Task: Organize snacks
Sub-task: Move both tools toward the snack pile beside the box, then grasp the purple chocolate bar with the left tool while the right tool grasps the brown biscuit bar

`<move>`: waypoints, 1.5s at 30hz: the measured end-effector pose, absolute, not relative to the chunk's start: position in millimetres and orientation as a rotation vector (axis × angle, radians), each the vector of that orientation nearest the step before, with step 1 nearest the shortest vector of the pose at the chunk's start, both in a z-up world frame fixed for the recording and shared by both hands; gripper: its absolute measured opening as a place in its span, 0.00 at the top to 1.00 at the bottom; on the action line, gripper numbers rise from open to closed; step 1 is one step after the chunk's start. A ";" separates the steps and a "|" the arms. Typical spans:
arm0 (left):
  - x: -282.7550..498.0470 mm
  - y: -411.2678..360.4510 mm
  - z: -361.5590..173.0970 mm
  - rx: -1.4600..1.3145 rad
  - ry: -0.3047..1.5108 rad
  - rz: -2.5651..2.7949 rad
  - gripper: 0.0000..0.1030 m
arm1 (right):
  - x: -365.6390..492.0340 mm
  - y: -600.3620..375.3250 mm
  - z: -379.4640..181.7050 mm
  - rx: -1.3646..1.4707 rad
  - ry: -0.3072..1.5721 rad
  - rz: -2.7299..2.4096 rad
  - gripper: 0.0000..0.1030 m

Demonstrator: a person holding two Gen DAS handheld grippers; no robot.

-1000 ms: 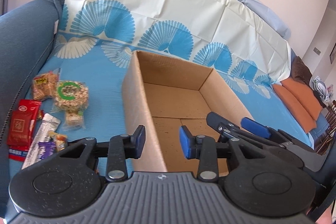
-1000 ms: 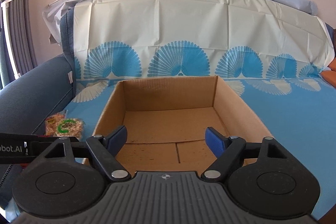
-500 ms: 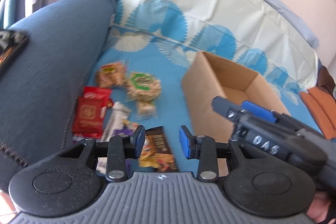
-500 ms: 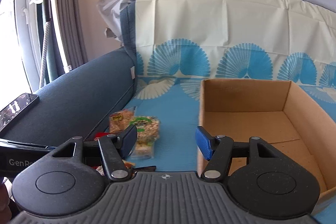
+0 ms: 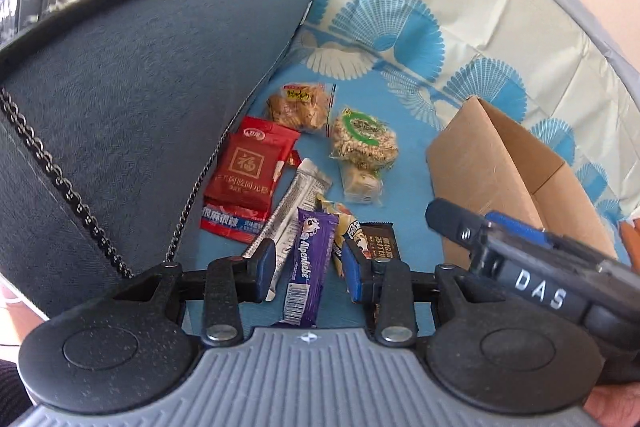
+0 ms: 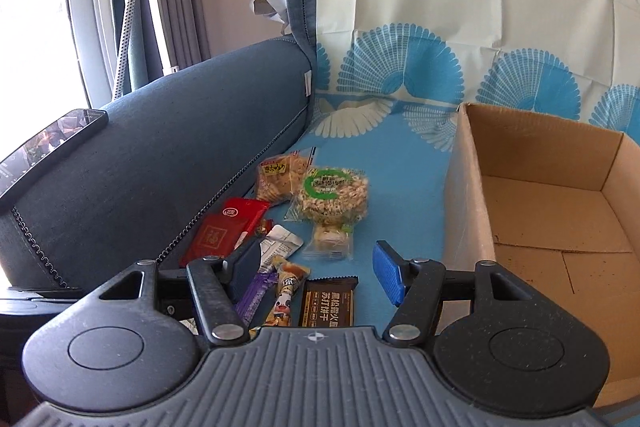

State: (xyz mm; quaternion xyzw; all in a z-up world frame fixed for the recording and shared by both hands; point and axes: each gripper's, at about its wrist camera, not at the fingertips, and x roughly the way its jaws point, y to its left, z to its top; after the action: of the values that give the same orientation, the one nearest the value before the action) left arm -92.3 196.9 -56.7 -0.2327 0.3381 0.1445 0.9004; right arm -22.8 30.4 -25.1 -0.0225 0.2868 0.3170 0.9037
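Left claw (image 5: 307,269) is apart and holds nothing; right claw (image 6: 316,273) too. Off to their right sits the big empty box (image 6: 560,211). Snacks lie ahead. Purple bar (image 5: 306,259) is between the left fingers, so squeeze next.

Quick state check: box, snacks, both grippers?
cardboard box: open-topped, empty
purple candy bar: flat on the sheet, between the left jaws, not gripped
rice cake pack: sealed, on the sheet
left gripper: open
right gripper: open, holding nothing
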 end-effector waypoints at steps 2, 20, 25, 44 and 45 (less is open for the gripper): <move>-92.2 201.6 -59.6 -0.514 0.714 0.301 0.63 | -22.9 29.8 -31.1 -0.054 0.604 0.672 0.37; -82.7 208.9 -78.9 -0.572 0.797 0.346 0.72 | -19.3 47.2 -91.3 -0.224 0.731 0.749 0.35; -80.2 206.5 -85.6 -0.572 0.828 0.336 0.65 | -17.0 52.7 -99.0 -0.258 0.761 0.743 0.33; -57.3 180.4 -99.5 -0.404 0.883 0.344 0.46 | -7.9 53.3 -108.0 -0.269 0.795 0.721 0.57; -56.8 179.3 -99.6 -0.394 0.885 0.344 0.47 | -8.4 53.0 -107.4 -0.272 0.790 0.718 0.58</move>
State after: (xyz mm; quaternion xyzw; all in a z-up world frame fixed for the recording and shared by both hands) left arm -56.8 179.3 -99.6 -0.1886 0.4231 0.1646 0.8708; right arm -8.4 53.0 -107.4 -0.1292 0.3753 0.3410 0.8522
